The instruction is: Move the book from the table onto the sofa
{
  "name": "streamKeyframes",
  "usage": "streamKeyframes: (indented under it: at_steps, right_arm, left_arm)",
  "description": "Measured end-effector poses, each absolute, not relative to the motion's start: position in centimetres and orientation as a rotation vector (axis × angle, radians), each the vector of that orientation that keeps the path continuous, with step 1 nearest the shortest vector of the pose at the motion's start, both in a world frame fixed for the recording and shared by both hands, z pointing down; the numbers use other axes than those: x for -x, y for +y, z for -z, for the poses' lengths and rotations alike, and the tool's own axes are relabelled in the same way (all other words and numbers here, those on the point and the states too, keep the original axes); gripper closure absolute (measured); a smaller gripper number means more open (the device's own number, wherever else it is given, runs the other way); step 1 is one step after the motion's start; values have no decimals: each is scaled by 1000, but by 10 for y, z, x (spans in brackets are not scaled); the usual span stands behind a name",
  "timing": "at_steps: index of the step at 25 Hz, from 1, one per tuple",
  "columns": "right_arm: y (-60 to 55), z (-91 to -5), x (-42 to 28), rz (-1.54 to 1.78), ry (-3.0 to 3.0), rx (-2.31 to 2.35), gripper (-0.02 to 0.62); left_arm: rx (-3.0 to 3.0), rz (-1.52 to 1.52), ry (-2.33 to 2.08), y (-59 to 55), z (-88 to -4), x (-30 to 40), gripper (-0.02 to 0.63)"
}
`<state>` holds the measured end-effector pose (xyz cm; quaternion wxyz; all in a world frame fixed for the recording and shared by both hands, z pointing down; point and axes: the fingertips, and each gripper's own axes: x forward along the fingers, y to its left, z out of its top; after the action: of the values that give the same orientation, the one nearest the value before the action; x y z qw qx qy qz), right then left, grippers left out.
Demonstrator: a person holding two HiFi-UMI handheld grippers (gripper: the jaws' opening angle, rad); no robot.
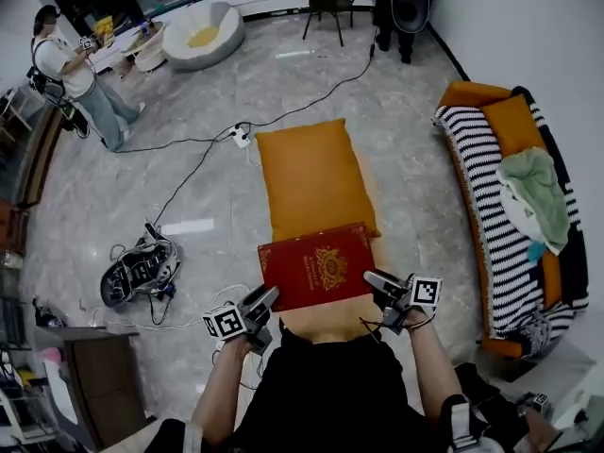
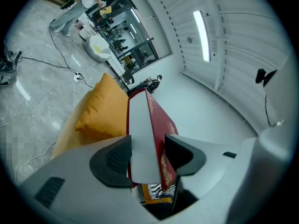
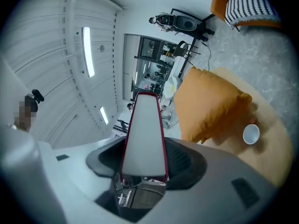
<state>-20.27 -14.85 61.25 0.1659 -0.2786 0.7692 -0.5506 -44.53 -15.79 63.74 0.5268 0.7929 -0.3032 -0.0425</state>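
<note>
A red book [image 1: 316, 265] with a gold emblem hangs level in front of me, above a peach table [image 1: 324, 321] and the near end of an orange cushion [image 1: 311, 177]. My left gripper [image 1: 267, 302] is shut on the book's left edge; in the left gripper view both pads press on the book [image 2: 145, 134], cover and white page block between the jaws of the left gripper [image 2: 147, 155]. My right gripper [image 1: 376, 286] is shut on the right edge, and the book [image 3: 144, 129] fills the jaws of the right gripper [image 3: 145, 160]. The striped sofa [image 1: 495, 225] stands at the right.
A green cloth [image 1: 536, 194] and orange cushions lie on the sofa. A white cup [image 3: 251, 134] stands on the table beside the cushion. On the floor at the left are a bag [image 1: 142, 270] and cables. A person [image 1: 71, 74] stands far left.
</note>
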Motion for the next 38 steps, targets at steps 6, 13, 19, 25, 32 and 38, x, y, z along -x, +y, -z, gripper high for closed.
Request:
streamKeyframes:
  at_steps: [6, 13, 19, 25, 32, 38]
  right_arm:
    - [-131, -598, 192, 1516, 2139, 801, 339]
    - [-119, -608, 165, 1515, 2029, 884, 341]
    - [-126, -608, 178, 1499, 2032, 895, 341]
    - [-130, -610, 187, 1504, 2023, 909, 341]
    - [-138, -618, 227, 1476, 2040, 933, 341]
    - [-122, -618, 225, 1522, 1959, 1039, 339]
  left_arm:
    - [-1960, 90, -689, -163, -616, 427, 382]
    - [-1992, 78, -671, -177, -609, 400, 387]
    - [-1997, 70, -655, -184, -609, 413, 394]
    - [-1998, 62, -652, -191, -609, 422, 397]
    - [-1988, 82, -621, -201, -628, 460, 397]
    - [-1988, 58, -530, -200, -630, 455, 397]
